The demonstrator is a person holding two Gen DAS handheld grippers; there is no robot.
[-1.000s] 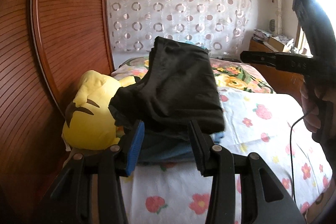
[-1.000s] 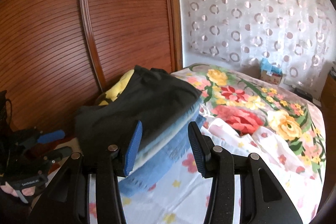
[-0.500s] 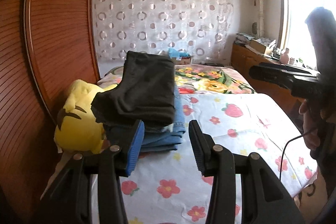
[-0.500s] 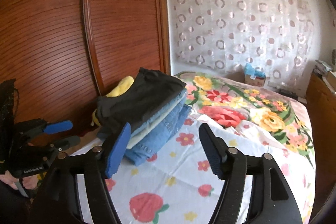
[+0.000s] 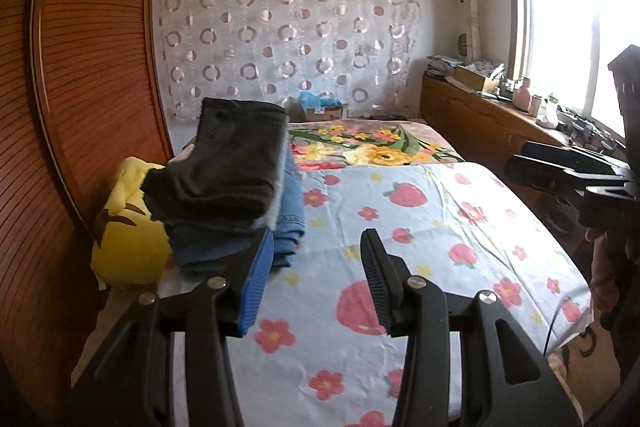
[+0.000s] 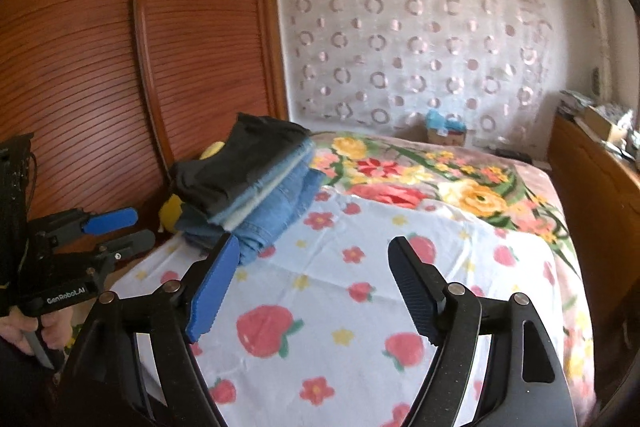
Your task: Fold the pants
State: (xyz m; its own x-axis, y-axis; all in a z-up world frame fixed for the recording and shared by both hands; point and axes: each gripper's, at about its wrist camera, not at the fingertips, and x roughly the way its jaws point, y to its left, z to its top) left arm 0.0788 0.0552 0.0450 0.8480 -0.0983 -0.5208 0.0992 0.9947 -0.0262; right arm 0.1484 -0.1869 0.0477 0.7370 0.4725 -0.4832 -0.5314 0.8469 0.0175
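Folded pants [image 5: 236, 175] stacked at centre left on the bed [image 5: 420, 227]. Left tool [image 5: 316, 279] spread, empty; right tool [image 6: 312, 291] just opened wide, empty.

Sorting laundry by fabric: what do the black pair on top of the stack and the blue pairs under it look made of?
The black pants look like a soft matte knit or cotton: no sheen, rounded folds; the exact fibre cannot be told. The blue pants look like denim: faded blue with visible stitched seams.

Folded pants [image 5: 236, 167] top a clothes stack [image 5: 240, 227] on the bed [image 5: 420, 227], plush toy [image 5: 128, 239] left of the stack, blanket [image 5: 372, 147] behind.
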